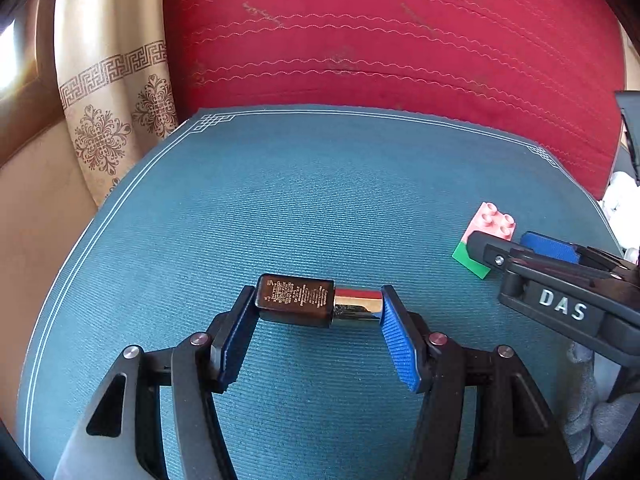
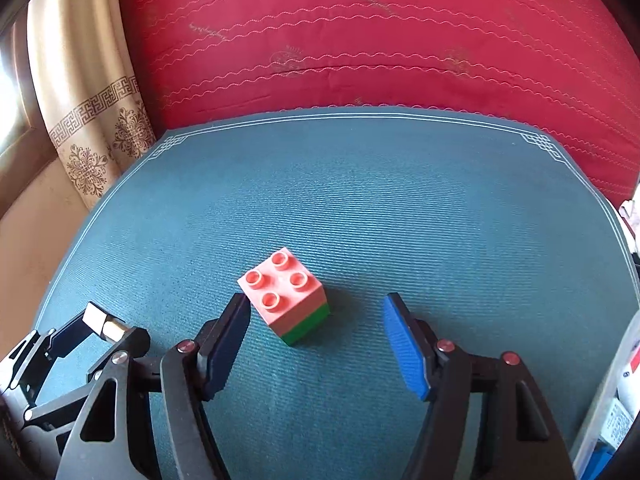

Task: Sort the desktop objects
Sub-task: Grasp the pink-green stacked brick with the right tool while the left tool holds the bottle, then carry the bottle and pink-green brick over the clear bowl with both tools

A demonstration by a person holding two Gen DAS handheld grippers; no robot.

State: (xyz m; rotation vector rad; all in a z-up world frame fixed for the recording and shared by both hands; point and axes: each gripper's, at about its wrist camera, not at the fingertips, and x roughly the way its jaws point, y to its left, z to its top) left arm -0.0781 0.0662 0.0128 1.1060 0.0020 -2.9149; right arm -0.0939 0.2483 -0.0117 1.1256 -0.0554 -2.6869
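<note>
Jaws first: the left gripper (image 1: pixel 318 306) is clamped end to end on a small bottle (image 1: pixel 296 301), dark glass body against one pad, shiny metal cap (image 1: pixel 357 305) against the other. Over at three o'clock in the left view, the right gripper (image 2: pixel 316 316) stands wide around the brick (image 2: pixel 286 294), holding nothing yet; one pad sits just beside the brick's left face, the other well apart. Looks like a double pickup in hand: bottle secured, brick next. That calls for centring the brick, then squeezing its flat sides. Brick is hard moulded plastic, pink studded block on a green base, standing upright on the ribbed teal mat (image 2: pixel 360 200) covering the tabletop. Behind, at twelve, a quilted red cushion (image 2: pixel 360 40).
</note>
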